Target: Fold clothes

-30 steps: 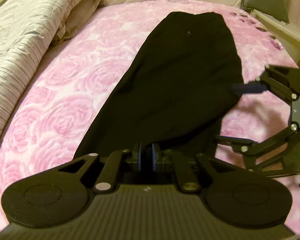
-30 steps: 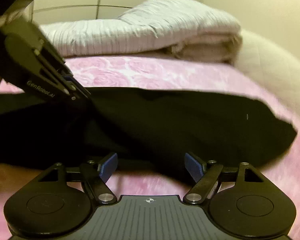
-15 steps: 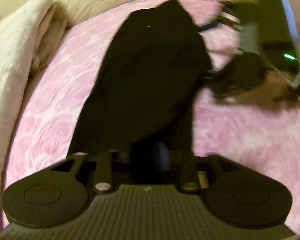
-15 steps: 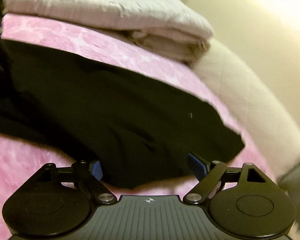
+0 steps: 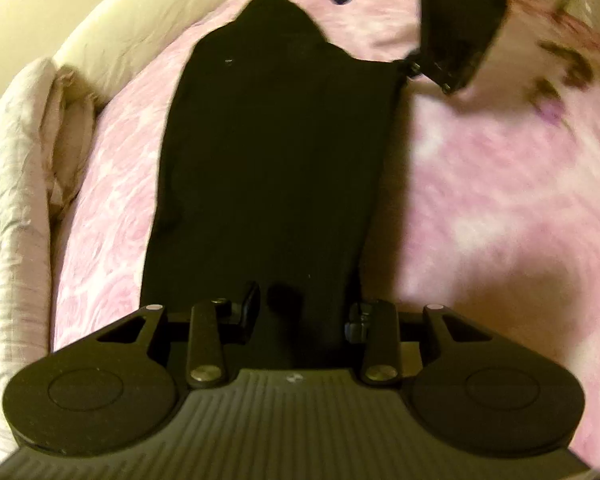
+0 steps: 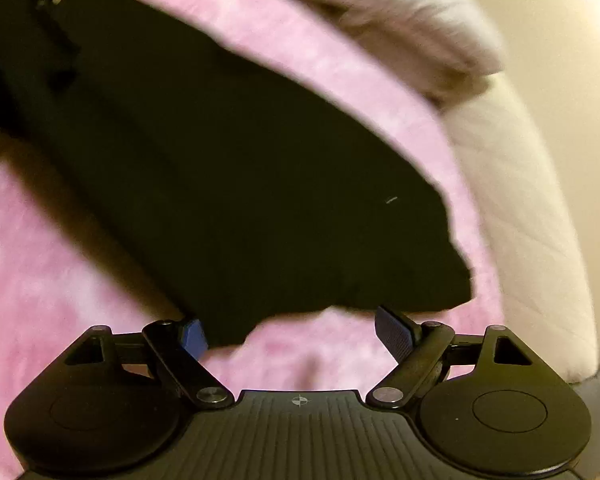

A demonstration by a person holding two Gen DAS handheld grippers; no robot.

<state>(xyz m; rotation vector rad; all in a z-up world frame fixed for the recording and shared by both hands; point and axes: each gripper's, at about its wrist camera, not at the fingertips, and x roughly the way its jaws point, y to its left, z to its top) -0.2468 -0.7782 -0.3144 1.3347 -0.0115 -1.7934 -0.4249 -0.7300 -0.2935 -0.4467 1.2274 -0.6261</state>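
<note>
The left gripper point(image 5: 300, 316) has its fingers spread wide, and the near end of the long black cloth garment point(image 5: 268, 168) runs between them and down under the gripper body. Neither finger visibly presses the cloth, so it looks like an open hold around the fabric and not a pinch. The picture is too dark at the right finger to be sure of contact.

The right gripper point(image 6: 288, 332) is also wide open and holds nothing. Its blue-padded left finger point(image 6: 192, 338) sits at the garment's near edge, where a wavy lip of cloth point(image 6: 284, 316) lies just ahead of the gap. The right finger stands over bare bedcover.

Beyond both pairs of fingers the garment lies stretched out along the pink rose-patterned bedcover point(image 5: 500, 200). From the left fingers it narrows away to a far pointed corner. From the right fingers it spreads leftward and away. In the left view the right gripper's body shows at the garment's far right edge point(image 5: 458, 24).

To fold well from here, each pair of fingers should probably close squarely on an edge, taking every layer and none of the bedcover beneath. The cloth should be kept taut between the two holds so the crease falls straight.

Farthest off, a pale folded quilt point(image 6: 400, 24) lies beyond the garment.
</note>
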